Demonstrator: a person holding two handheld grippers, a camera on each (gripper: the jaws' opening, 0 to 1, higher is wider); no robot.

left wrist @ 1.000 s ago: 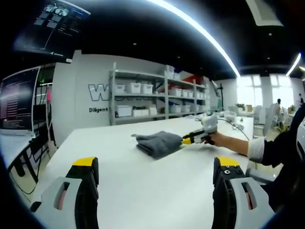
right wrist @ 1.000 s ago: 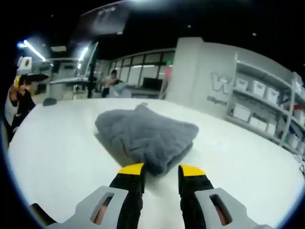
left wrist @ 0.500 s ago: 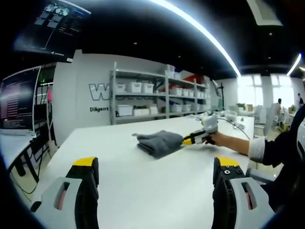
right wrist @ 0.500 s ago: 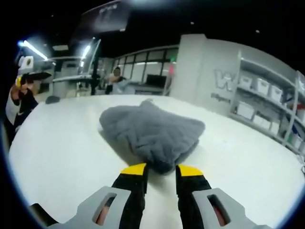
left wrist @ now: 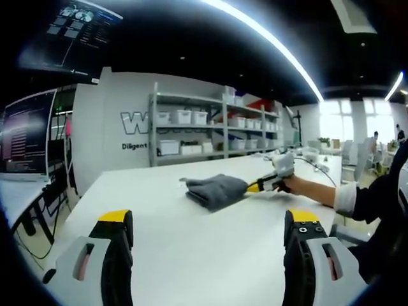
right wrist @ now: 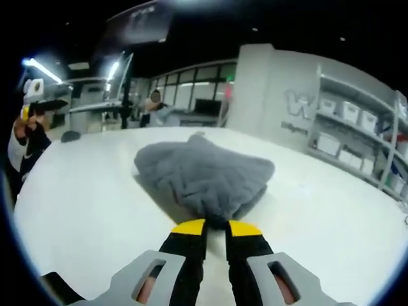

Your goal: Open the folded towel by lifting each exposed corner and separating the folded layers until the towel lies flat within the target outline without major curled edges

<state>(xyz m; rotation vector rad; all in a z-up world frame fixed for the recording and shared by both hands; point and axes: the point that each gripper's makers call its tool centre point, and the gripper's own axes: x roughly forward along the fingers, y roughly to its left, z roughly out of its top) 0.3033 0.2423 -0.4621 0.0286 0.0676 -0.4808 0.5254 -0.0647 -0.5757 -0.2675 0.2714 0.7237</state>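
Folded grey fluffy towel (right wrist: 203, 178), centre frame: right gripper (right wrist: 215, 227) jaws have narrowed onto its near corner, apparently clamped; left gripper (left wrist: 207, 220) jaws apart.

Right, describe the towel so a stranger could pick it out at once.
Start from the wide white table in front of the storage shelves. Near its middle lies a grey, fluffy towel, folded into a thick bundle. The right hand-held gripper has its yellow tips at the near edge; it is the table's one soft, dark thing.
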